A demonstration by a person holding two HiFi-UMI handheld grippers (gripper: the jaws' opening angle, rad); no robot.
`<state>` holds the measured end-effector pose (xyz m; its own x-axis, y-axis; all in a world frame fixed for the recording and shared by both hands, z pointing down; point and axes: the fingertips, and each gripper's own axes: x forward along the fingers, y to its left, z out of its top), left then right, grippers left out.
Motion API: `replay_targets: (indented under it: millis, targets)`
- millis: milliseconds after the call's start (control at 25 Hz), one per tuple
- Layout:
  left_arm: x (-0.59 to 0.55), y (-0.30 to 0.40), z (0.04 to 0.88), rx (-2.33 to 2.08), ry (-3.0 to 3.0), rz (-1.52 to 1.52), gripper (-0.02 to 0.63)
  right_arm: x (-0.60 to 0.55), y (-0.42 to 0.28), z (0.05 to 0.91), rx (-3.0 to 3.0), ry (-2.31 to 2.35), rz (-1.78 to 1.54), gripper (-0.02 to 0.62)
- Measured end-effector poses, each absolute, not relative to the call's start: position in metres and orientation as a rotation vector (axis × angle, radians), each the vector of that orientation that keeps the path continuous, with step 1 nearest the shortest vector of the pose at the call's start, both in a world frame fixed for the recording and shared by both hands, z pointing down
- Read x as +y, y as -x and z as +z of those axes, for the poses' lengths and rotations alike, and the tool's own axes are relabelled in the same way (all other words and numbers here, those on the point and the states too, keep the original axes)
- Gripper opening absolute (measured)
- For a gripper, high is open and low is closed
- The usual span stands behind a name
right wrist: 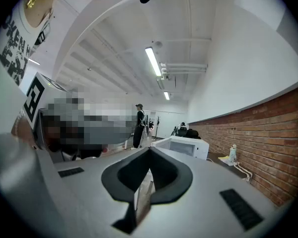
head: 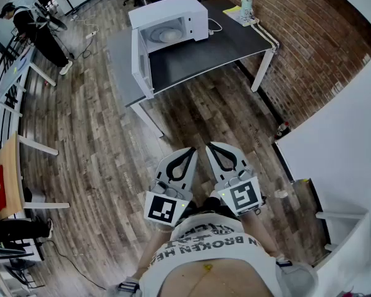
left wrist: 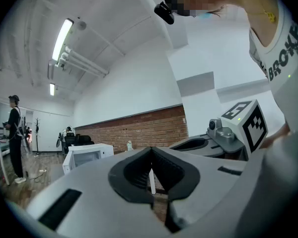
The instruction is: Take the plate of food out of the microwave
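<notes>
The plate of food point(head: 166, 35) sits inside the microwave point(head: 168, 11), a pale disc in the open cavity that only the head view shows. The microwave's door point(head: 142, 59) hangs open toward the camera. In the left gripper view the microwave point(left wrist: 89, 155) appears from the side, small and far off, and in the right gripper view the microwave point(right wrist: 183, 146) is equally distant; neither lets the plate be made out. The microwave stands on a dark table point(head: 235, 39), with a small white bottle point(head: 246, 8) to its right near the brick wall point(head: 324, 48).

Well short of the microwave, close to the person's body, the left gripper point(head: 189, 152) and right gripper point(head: 213, 147) lie side by side, both aimed toward it. Each gripper's own view shows its jaws pressed together with nothing between them: left gripper point(left wrist: 151, 153), right gripper point(right wrist: 150, 151).

Left of the microwave stands a person in black point(head: 32, 25). Ceiling strip lights point(right wrist: 153, 61) appear only in the gripper views.
</notes>
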<state>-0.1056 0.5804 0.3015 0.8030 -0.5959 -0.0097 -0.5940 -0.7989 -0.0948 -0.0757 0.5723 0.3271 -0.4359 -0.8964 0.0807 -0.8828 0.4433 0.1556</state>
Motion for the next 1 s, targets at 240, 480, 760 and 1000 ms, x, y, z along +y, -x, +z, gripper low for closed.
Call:
replay_targets:
  millis: [240, 480, 760, 1000]
  targets:
    - [0.585, 0.092, 0.306, 0.986, 2.921, -0.002, 0.006, 0.58, 0.067, 0.329, -2.59, -1.513, -0.172, 0.009]
    - [0.589, 0.083, 0.311, 1.025, 2.916, -0.002, 0.006, 0.586, 0.056, 0.329, -2.652, -1.482, -0.162, 0.009]
    - [0.566, 0.087, 0.32, 1.062, 2.943, -0.02, 0.008, 0.562, 0.059, 0.333, -2.681, -1.434, -0.144, 0.009]
    - [0.513, 0.088, 0.323, 1.014, 2.975, 0.023, 0.006, 0.513, 0.062, 0.337, -2.648, -1.481, -0.131, 0.009]
